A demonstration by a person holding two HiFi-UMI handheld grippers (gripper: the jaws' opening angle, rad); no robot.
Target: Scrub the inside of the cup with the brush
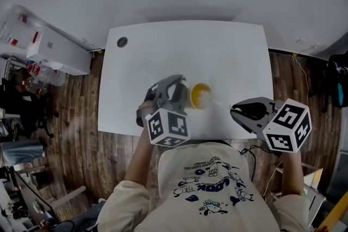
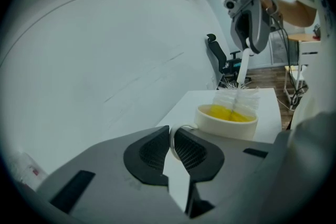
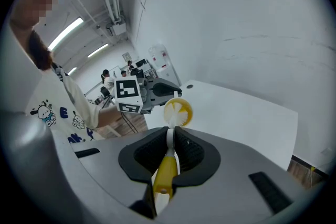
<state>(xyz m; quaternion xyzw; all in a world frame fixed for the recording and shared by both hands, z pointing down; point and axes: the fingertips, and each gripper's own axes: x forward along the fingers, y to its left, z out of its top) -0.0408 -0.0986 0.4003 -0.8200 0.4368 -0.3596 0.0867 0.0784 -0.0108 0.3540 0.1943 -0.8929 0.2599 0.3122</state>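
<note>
A cream cup (image 1: 200,96) with a yellow inside stands near the front edge of the white table (image 1: 163,57). My left gripper (image 1: 175,94) is shut on the cup's handle (image 2: 178,131), just left of the cup (image 2: 227,121). My right gripper (image 1: 235,112) is shut on the brush handle (image 3: 167,168), which is yellow at the rear and white toward the head. The white bristle head (image 2: 237,99) sits in the cup's mouth (image 3: 178,111). In the head view the brush shaft (image 1: 219,103) runs from the right gripper leftward into the cup.
A small dark round disc (image 1: 122,42) lies at the table's far left corner. White storage boxes (image 1: 49,49) stand on the wood floor to the left. An office chair (image 2: 220,60) stands beyond the table end. People sit in the background of the right gripper view.
</note>
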